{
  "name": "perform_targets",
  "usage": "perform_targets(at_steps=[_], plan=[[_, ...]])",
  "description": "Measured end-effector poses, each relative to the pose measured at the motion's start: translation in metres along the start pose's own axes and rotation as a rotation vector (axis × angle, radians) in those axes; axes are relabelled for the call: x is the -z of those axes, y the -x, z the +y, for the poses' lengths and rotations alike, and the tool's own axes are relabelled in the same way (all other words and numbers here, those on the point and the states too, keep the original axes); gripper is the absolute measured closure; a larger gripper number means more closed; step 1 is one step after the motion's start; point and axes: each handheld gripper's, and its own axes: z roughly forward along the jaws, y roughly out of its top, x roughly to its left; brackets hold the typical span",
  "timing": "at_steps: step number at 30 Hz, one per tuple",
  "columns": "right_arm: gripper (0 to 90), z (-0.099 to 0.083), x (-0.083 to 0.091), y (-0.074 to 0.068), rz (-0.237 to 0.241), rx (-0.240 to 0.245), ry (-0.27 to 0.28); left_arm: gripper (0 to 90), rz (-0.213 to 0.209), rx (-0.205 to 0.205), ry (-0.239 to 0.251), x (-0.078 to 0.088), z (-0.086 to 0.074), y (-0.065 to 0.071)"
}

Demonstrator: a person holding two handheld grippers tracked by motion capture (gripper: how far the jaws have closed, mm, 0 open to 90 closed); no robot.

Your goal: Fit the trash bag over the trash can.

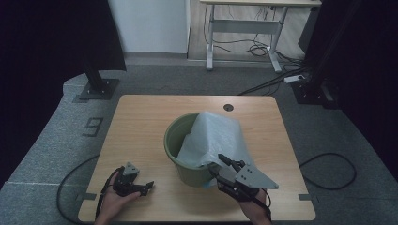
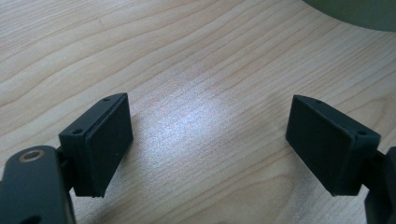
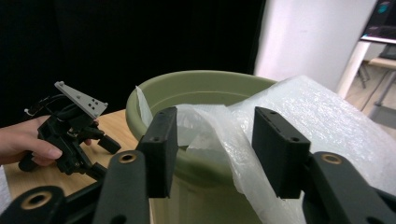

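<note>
A green plastic bucket point(image 1: 180, 140) stands in the middle of the wooden table point(image 1: 141, 117). A translucent white plastic bag point(image 1: 216, 136) is draped over its right rim and partly tucked inside. My right gripper point(image 1: 217, 165) is at the bucket's near right side. In the right gripper view its jaws point(image 3: 215, 140) stand apart, with the bag's edge point(image 3: 219, 126) and the bucket rim point(image 3: 205, 84) beyond them, and the pads do not press on it. My left gripper point(image 1: 148, 187) rests low over the table left of the bucket, open and empty point(image 2: 208, 135). It also appears in the right gripper view point(image 3: 103, 157).
The table has a round cable hole point(image 1: 228, 107) near its far edge. A white desk point(image 1: 244, 23) stands at the back, with cables on the floor under it. Black stand bases point(image 1: 98, 89) sit at the far left and far right.
</note>
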Motion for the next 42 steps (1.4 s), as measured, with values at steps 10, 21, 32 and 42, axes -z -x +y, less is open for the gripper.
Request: perform_targets(at_steps=[10, 21, 32, 42], plan=[[44.9, -0.009, 0.019, 0.004, -0.069, -0.017, -0.005, 14.5, -0.003, -0.001, 0.002, 0.0, 0.0, 0.0], [41.5, -0.038, 0.057, 0.011, -0.226, -0.044, -0.03, 14.5, -0.007, 0.002, 0.005, -0.001, 0.001, 0.0], [39.2, -0.068, 0.061, 0.022, -0.29, -0.1, -0.102, 14.6, -0.004, 0.0, 0.003, -0.001, 0.001, 0.0], [51.8, -0.084, 0.062, 0.03, -0.355, -0.185, -0.148, 16.0, -0.006, 0.049, 0.013, 0.006, 0.002, -0.005]])
